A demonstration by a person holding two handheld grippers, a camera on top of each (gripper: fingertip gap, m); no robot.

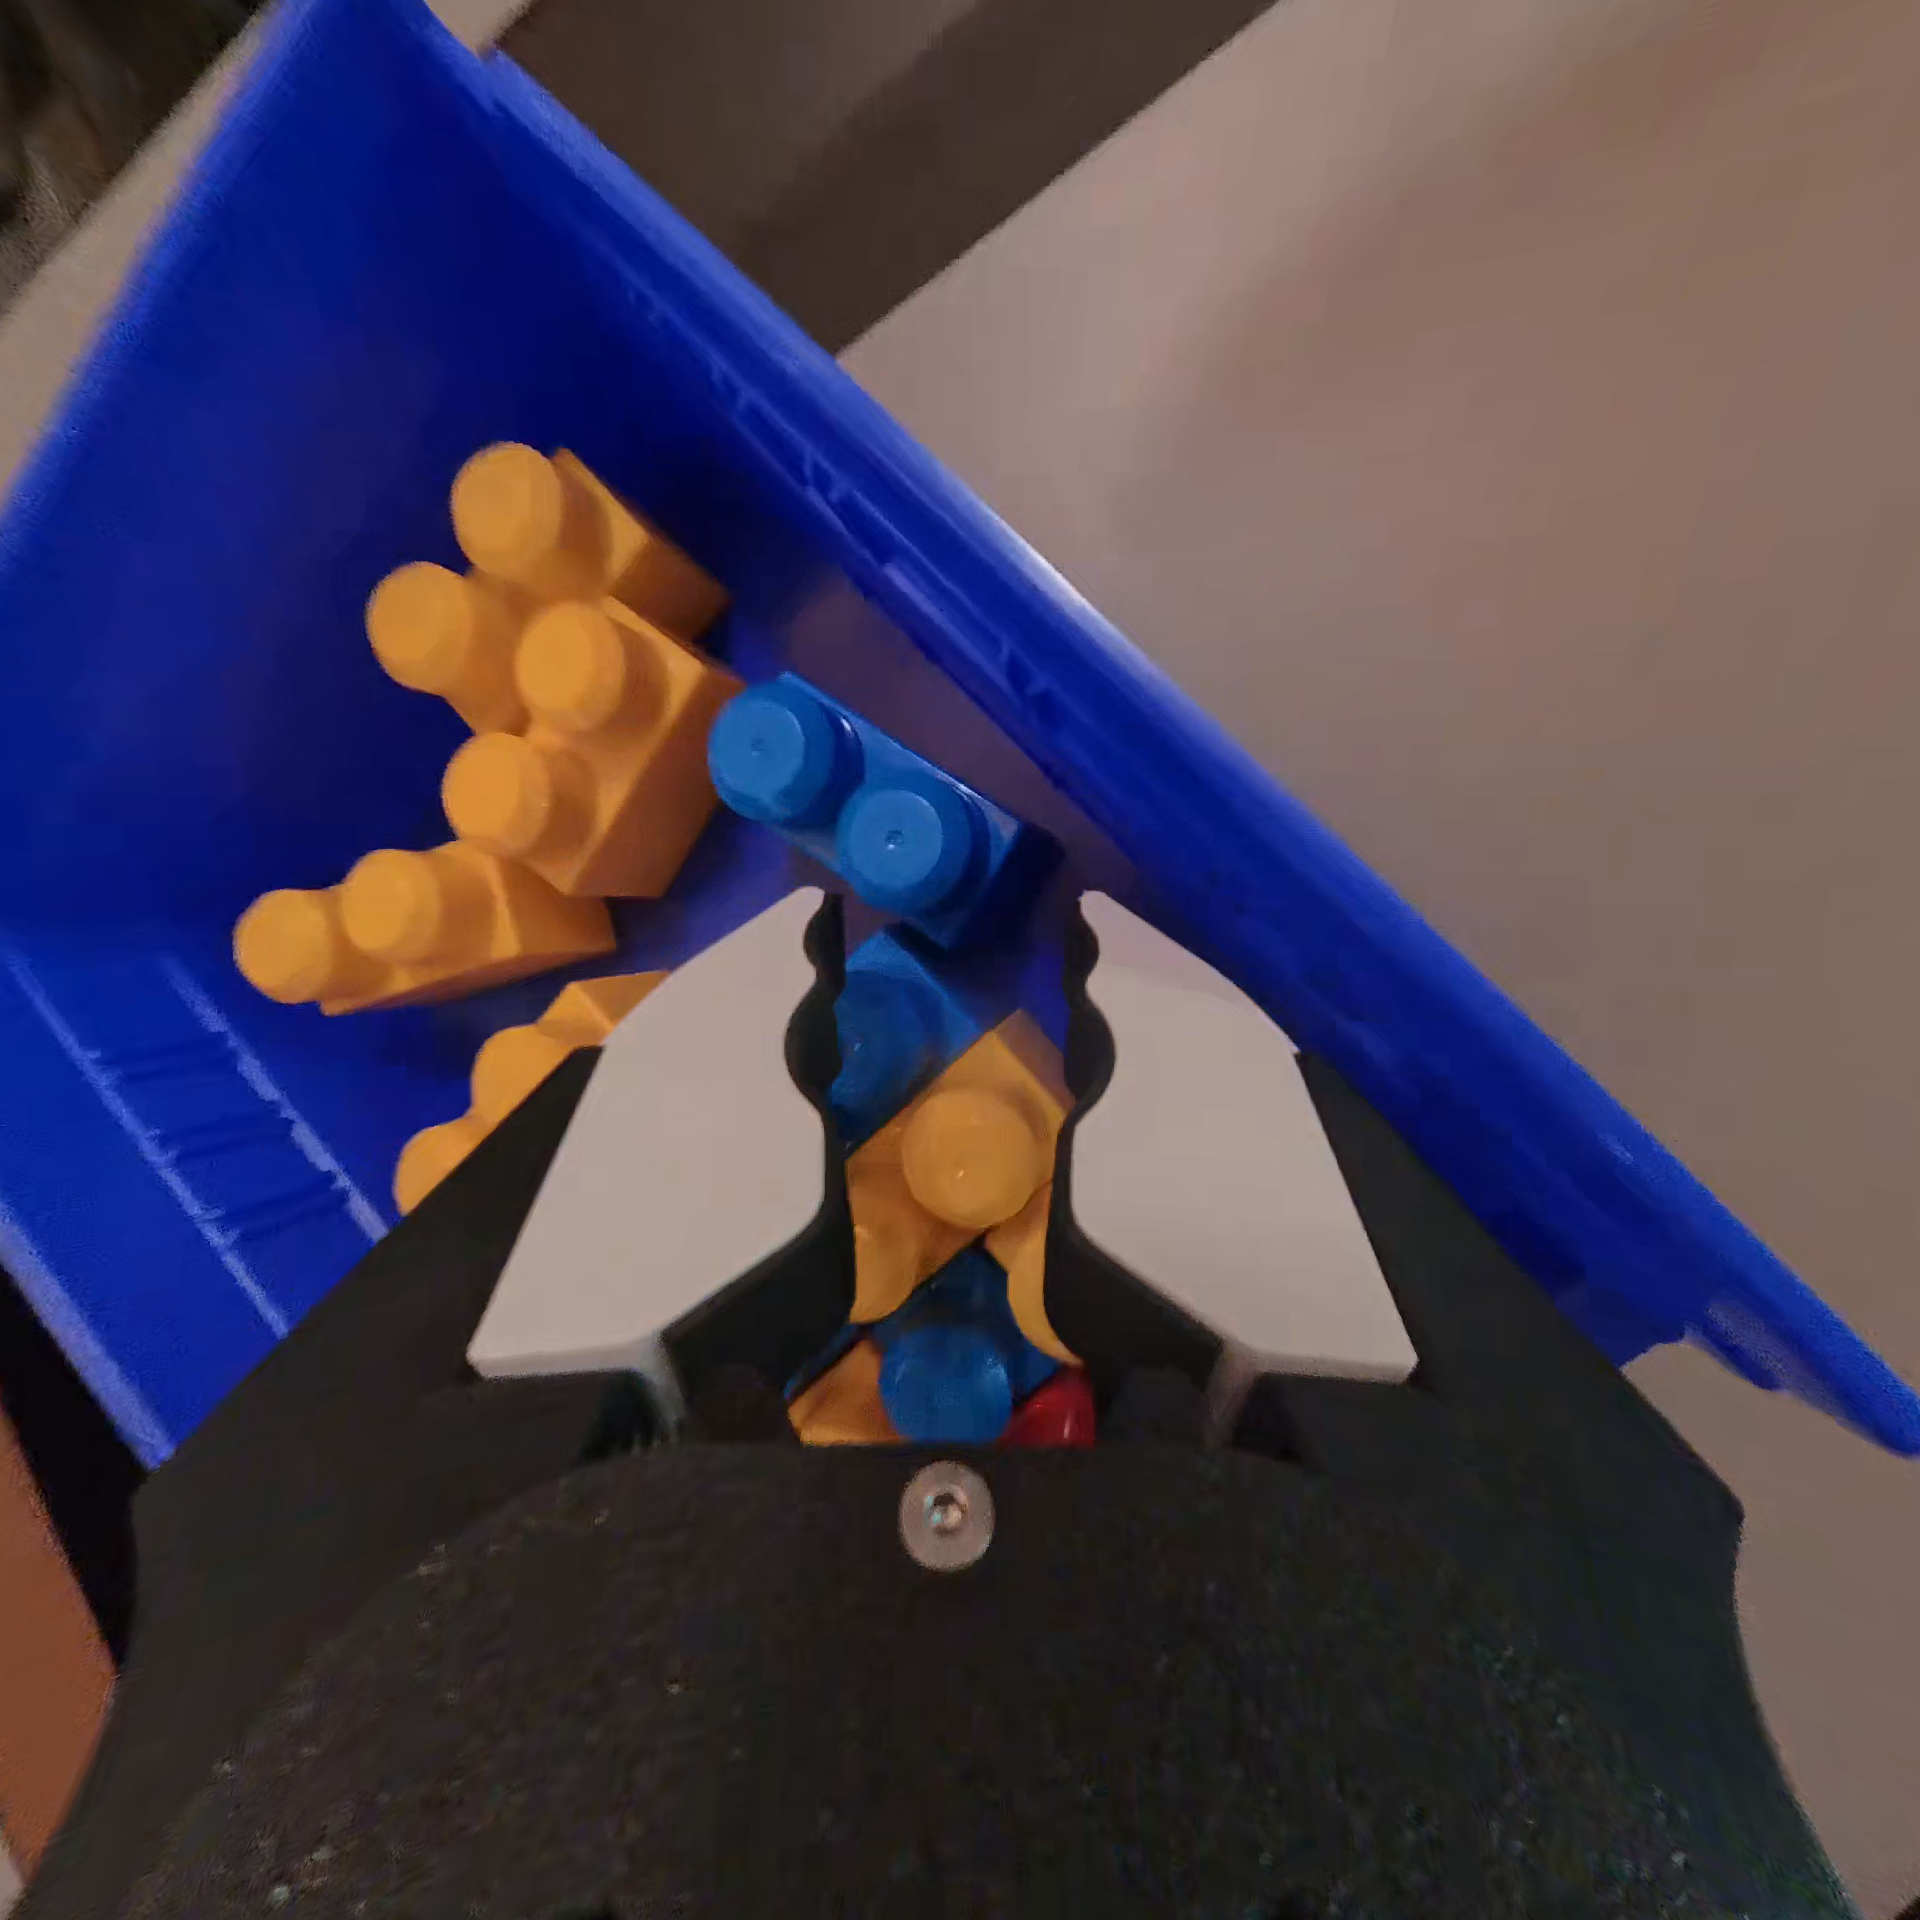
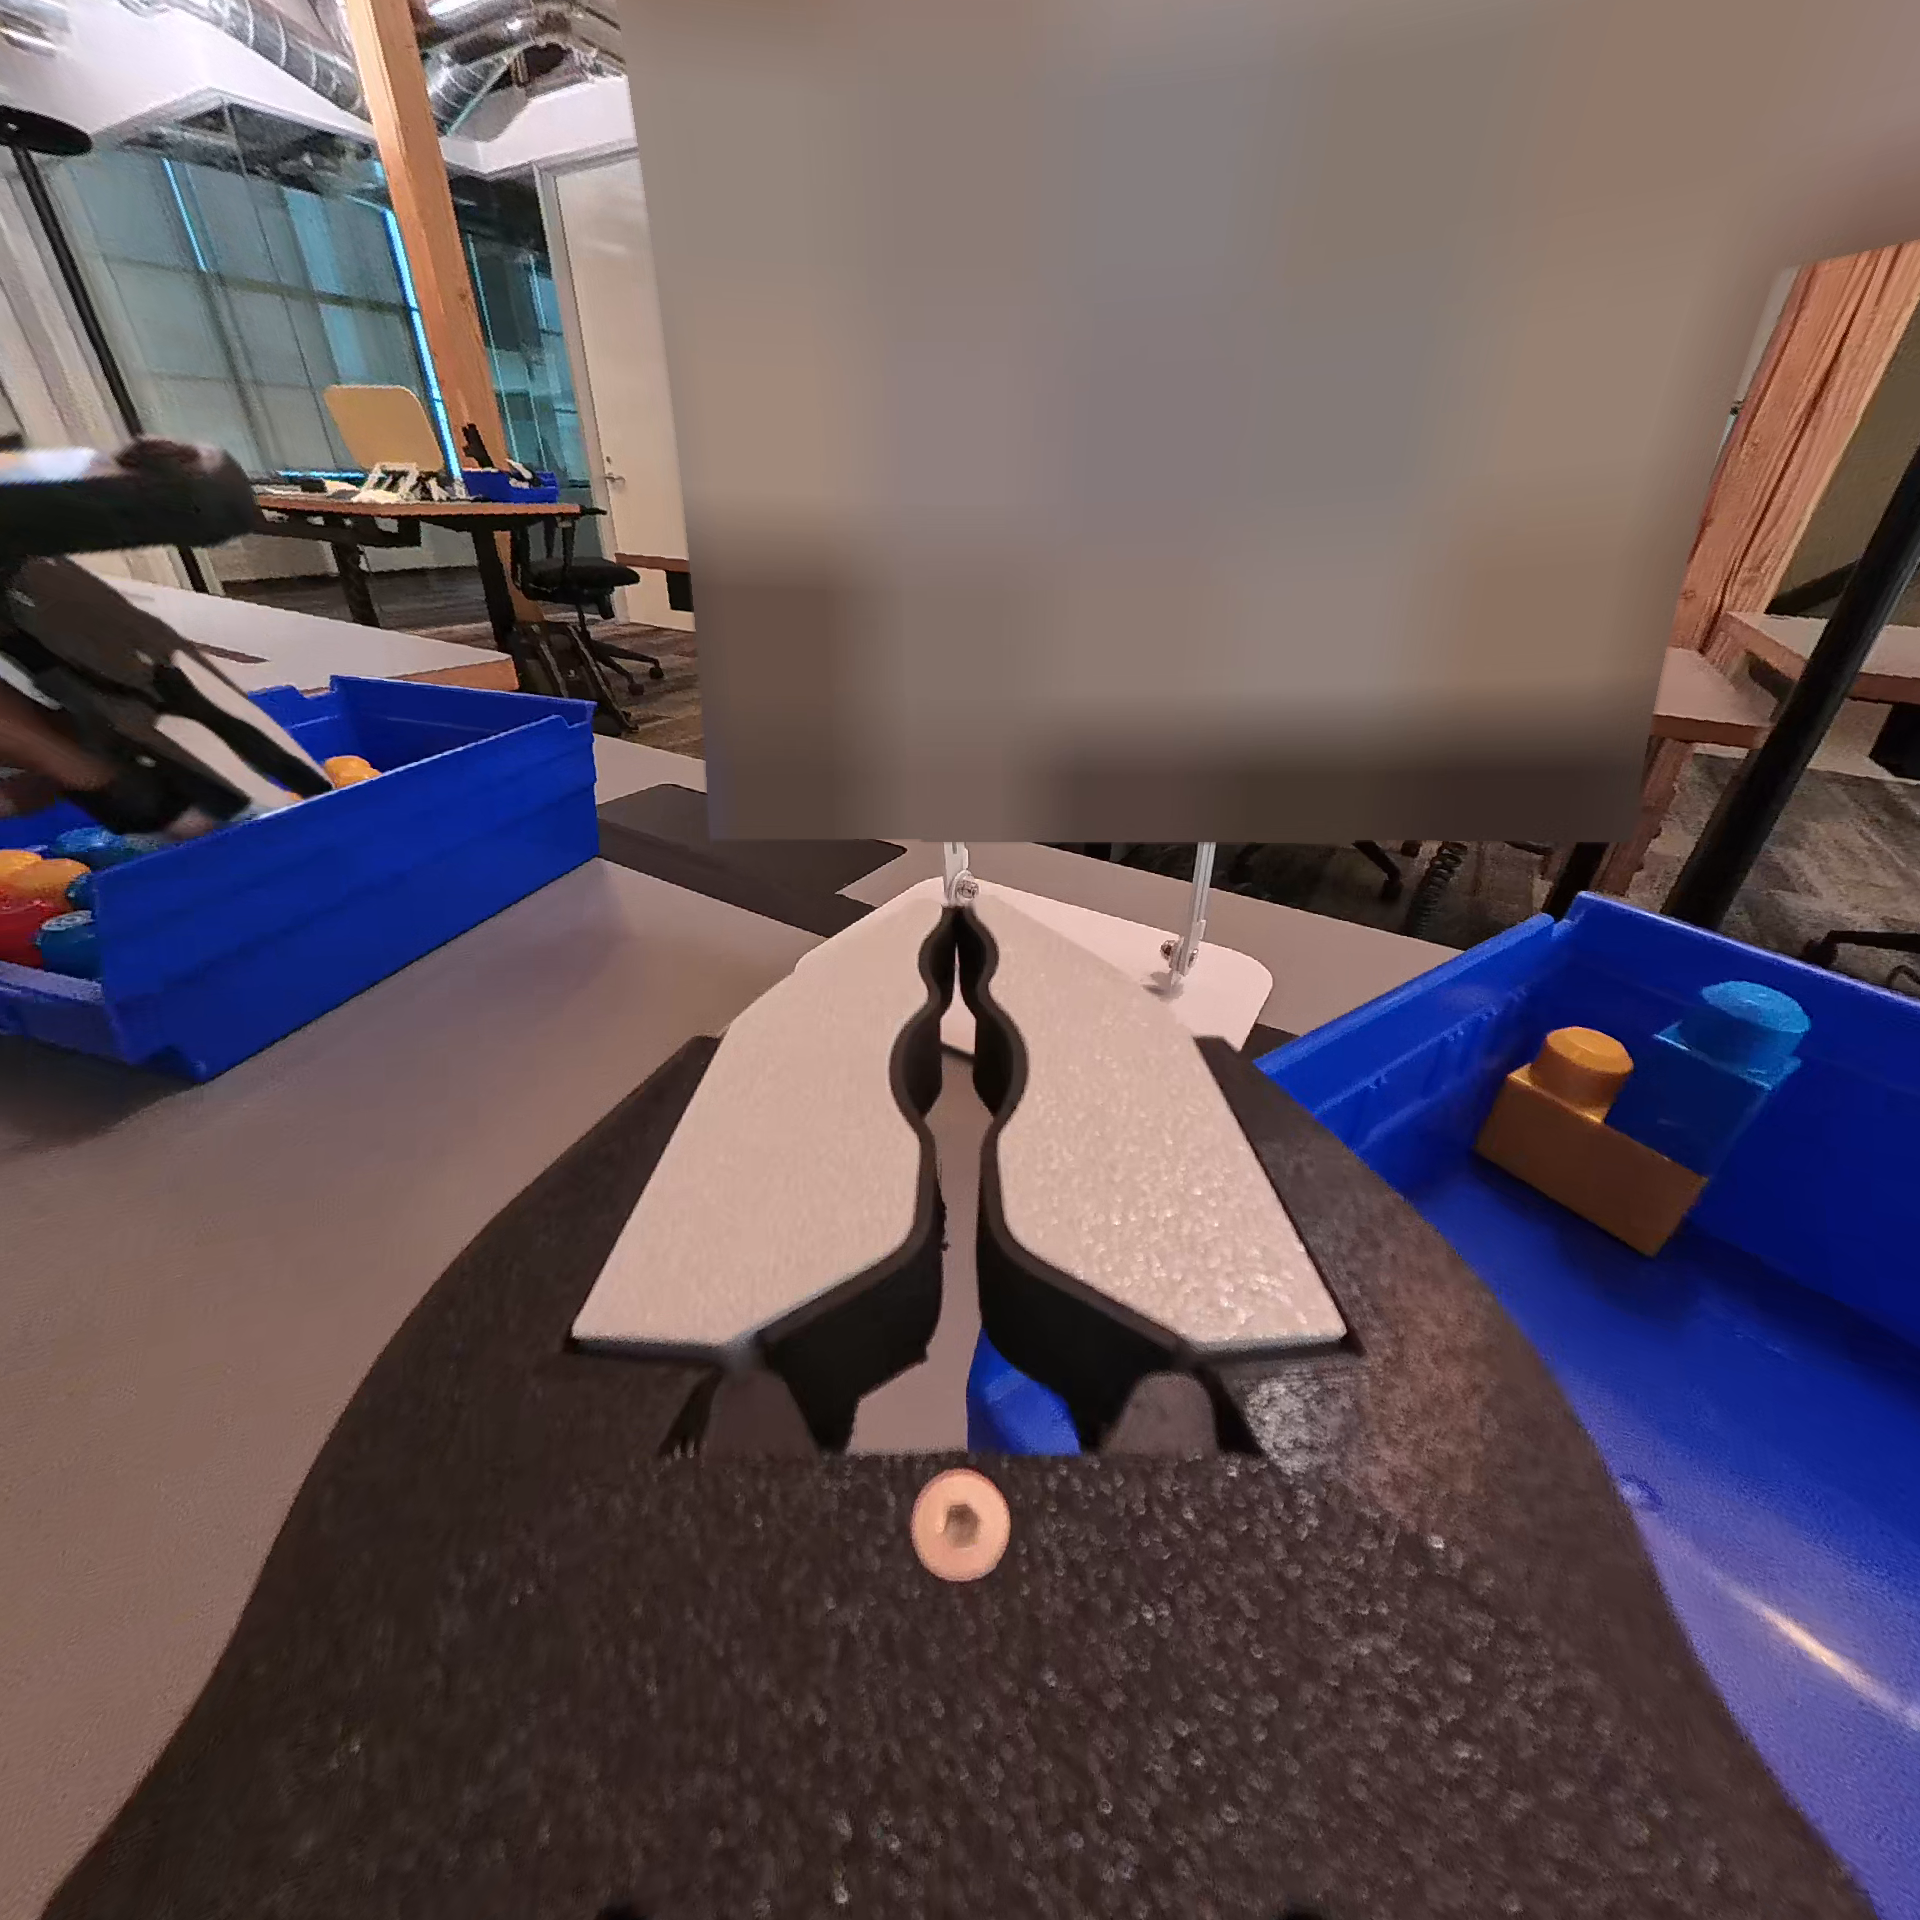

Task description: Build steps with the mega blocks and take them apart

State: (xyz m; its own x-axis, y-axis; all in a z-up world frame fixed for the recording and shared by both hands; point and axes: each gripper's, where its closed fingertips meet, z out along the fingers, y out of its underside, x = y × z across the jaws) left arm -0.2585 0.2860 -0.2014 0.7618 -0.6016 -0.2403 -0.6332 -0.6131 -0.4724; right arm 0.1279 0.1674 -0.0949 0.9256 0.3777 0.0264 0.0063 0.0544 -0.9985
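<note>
Blue two-stud block point(image 1: 868, 810) lies crosswise just past the left gripper point(image 1: 945, 914), jaws apart; right gripper point(image 2: 958, 920), jaws together, sits well away.

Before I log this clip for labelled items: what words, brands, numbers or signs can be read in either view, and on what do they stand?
None can be read.
Blocks in the left blue bin: plain studs, no lettering that shows.
Yellow block and blue block in the right blue bin: bare faces.
Both claws: no markings.
Things on the far desk: too small and blurred to tell.
</note>
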